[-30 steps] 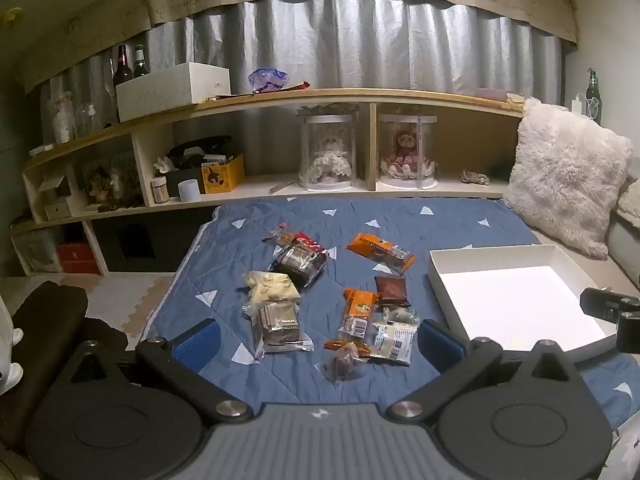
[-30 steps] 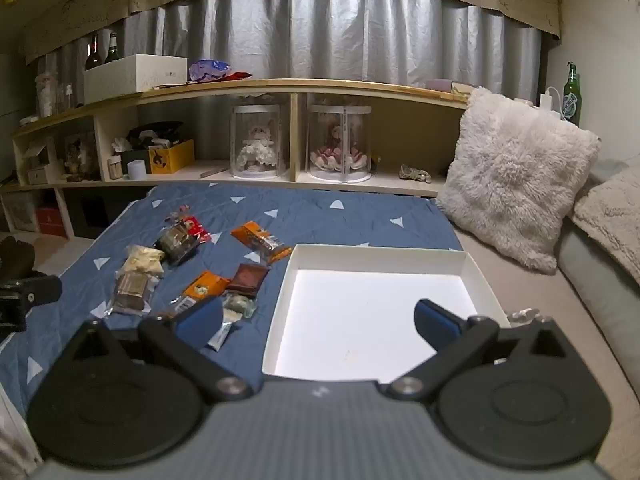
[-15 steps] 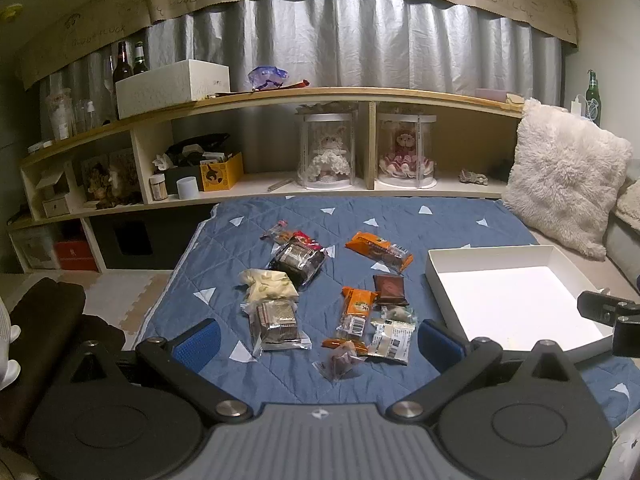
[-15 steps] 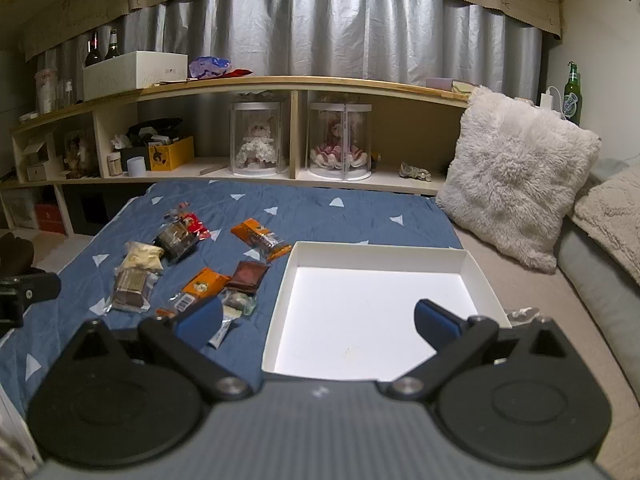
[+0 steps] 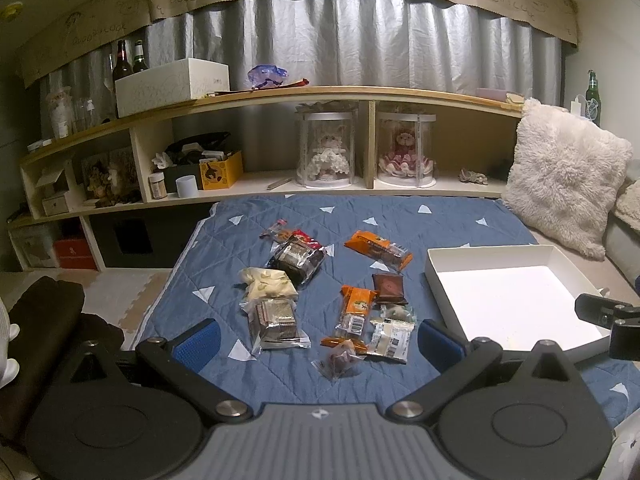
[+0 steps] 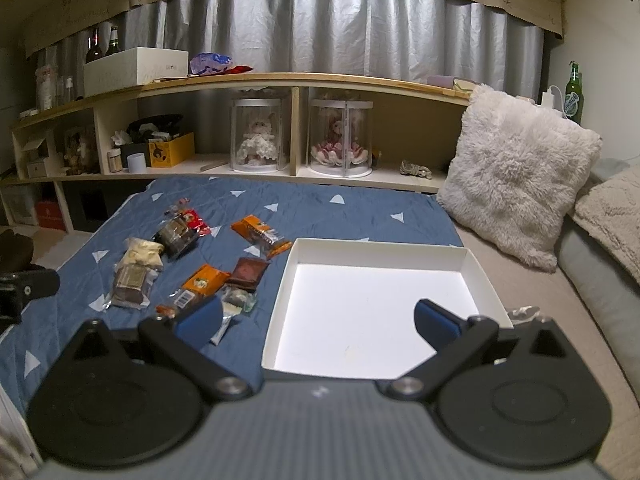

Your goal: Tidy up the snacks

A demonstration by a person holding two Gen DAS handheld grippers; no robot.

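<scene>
Several wrapped snacks lie on a blue quilted mat (image 5: 400, 216): an orange bar (image 5: 378, 249), a brown square packet (image 5: 389, 287), a clear-wrapped cake (image 5: 276, 318), a cream packet (image 5: 269, 282) and a small candy (image 5: 339, 362). A white empty tray (image 5: 436, 276) sits to their right, and it also shows in the right wrist view (image 6: 276, 300). My left gripper (image 5: 316, 344) is open above the near snacks. My right gripper (image 6: 318, 320) is open over the tray's near edge.
A long wooden shelf (image 5: 360, 96) with doll cases, boxes and bottles runs behind the mat. A fluffy white cushion (image 6: 516, 172) leans at the right on a grey sofa. Floor mats and a dark bundle (image 5: 40, 320) lie left.
Both views have shifted only slightly; the left gripper has risen a little. Both grippers stay open and no snack has moved.
</scene>
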